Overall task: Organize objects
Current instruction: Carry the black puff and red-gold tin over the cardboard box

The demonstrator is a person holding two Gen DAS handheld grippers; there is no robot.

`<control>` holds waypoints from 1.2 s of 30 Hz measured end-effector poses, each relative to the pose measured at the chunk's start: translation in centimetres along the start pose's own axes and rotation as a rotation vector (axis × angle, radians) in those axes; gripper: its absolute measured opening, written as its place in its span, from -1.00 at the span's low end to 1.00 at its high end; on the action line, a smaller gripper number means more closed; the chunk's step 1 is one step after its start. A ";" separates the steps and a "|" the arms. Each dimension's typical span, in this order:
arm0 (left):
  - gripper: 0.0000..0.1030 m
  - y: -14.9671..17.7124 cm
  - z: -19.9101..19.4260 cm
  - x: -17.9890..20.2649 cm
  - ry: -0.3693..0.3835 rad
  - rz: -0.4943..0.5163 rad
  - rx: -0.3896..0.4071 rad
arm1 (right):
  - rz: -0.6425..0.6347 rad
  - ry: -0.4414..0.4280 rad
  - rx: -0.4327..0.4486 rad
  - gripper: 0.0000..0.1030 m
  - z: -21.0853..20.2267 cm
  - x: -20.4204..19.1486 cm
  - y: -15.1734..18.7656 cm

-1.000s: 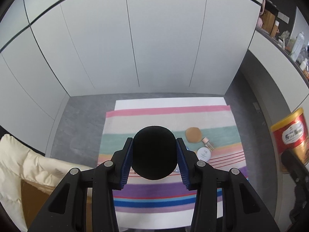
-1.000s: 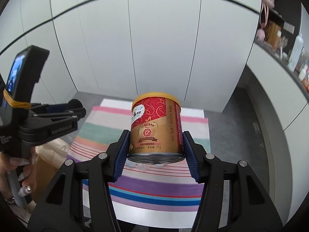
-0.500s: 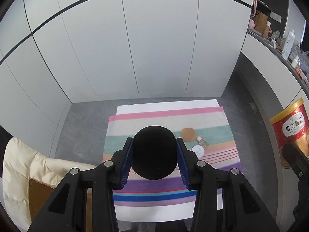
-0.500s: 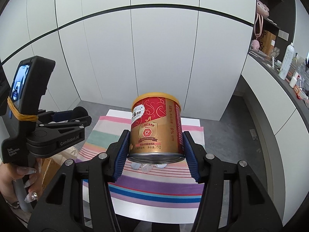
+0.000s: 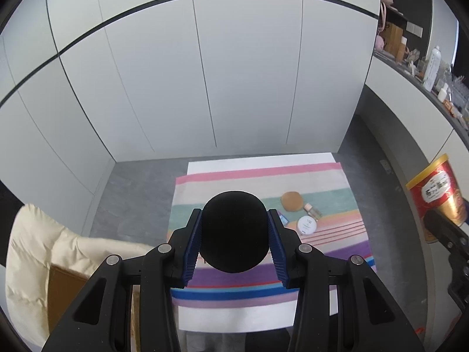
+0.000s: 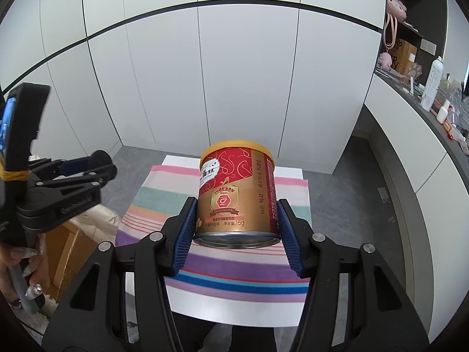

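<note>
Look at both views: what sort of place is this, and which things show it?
Probably a room in a home, set up for sorting. White cupboard doors line the wall, a side counter holds bottles and clutter, and a striped cloth covers a low table with toiletries.

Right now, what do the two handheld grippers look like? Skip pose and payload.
Both match: the left gripper and right gripper have black plastic frames with triangular cut-outs, silver pivot bolts and blue ribbed pads. Seen from the right wrist camera, the left gripper carries white lettering, a yellow rubber band around its body and a small lit screen.
</note>
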State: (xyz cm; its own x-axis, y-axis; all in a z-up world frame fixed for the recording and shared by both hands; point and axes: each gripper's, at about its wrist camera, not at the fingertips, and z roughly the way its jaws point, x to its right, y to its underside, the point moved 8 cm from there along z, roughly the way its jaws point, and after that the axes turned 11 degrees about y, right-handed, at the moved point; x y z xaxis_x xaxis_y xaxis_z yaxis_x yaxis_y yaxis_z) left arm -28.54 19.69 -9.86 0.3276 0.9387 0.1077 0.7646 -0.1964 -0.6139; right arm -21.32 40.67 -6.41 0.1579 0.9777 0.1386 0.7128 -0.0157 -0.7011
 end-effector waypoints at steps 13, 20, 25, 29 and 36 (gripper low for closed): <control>-0.15 5.9 -5.4 1.5 -0.020 0.075 0.026 | 0.047 -0.050 -0.043 0.09 -3.5 0.5 7.0; -0.15 8.8 -8.3 2.1 -0.004 0.071 0.068 | 0.049 -0.062 -0.039 0.09 -6.7 -0.3 11.1; -0.15 12.3 -9.6 1.8 0.037 0.043 0.038 | 0.045 -0.051 -0.050 0.09 -8.7 -0.9 14.7; -0.15 14.5 -9.9 2.4 0.052 0.045 0.008 | 0.049 -0.075 -0.079 0.09 -9.7 -1.3 16.9; -0.15 17.5 -11.5 4.3 0.046 0.110 0.025 | 0.048 -0.098 -0.119 0.09 -12.0 -1.1 20.9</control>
State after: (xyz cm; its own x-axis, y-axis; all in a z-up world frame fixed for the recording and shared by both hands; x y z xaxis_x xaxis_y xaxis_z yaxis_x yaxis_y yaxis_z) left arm -7.41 17.05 -11.15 0.4342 0.8977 0.0745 0.7090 -0.2895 -0.6431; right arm 1.59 36.80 -12.79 0.1307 0.9908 0.0338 0.7828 -0.0822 -0.6168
